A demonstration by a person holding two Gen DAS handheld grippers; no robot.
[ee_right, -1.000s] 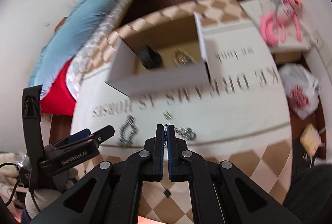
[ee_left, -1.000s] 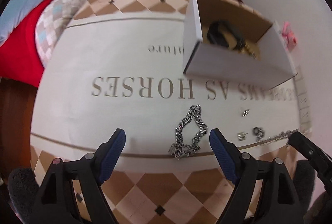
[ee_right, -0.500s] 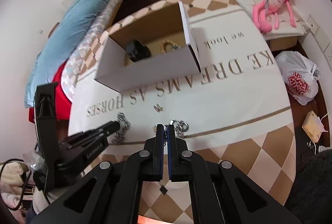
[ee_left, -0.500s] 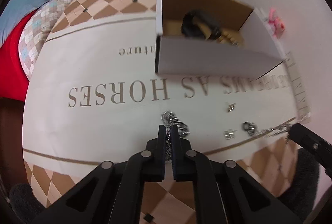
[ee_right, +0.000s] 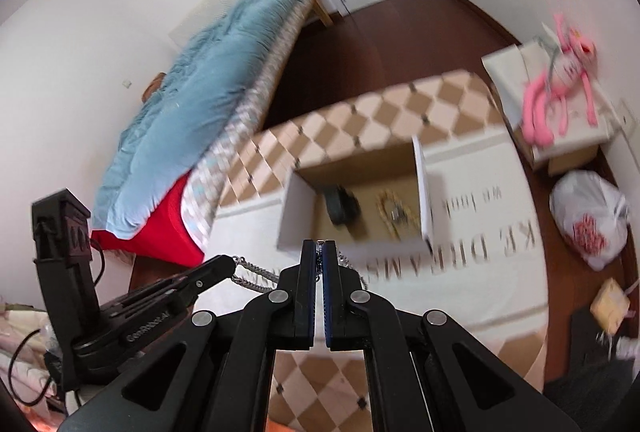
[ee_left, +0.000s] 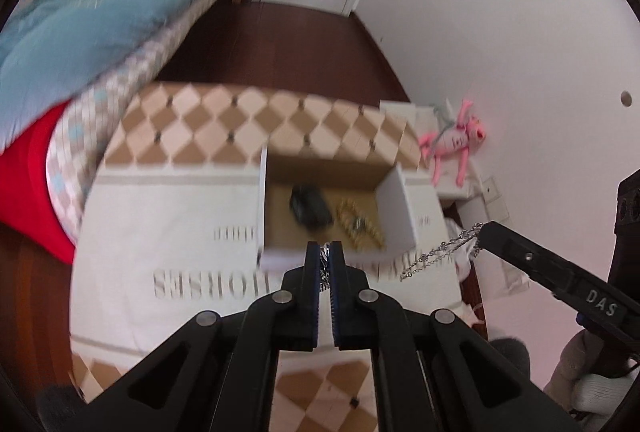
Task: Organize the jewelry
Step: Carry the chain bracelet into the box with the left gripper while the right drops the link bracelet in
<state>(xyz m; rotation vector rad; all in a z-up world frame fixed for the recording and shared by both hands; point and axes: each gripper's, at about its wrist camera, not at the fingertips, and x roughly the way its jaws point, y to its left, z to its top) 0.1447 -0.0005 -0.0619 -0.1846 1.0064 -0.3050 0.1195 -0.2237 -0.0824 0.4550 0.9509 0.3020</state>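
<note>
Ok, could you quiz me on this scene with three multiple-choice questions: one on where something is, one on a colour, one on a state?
1. Where does the pink plush toy lie?
A. On the bed
B. On a pale box by the wall
C. Inside the open box

2. What colour is the jewellery beside the black item in the open box?
A. Gold
B. Green
C. Red

3. How do the two grippers' fingers stand?
A. Both wide open
B. One open, one shut
C. Each shut on a chain

B: the pink plush toy rests on the pale box.
A: gold jewellery lies by the black item in the open box.
C: left gripper pinches the chunky chain, right gripper the thin chain.
</note>
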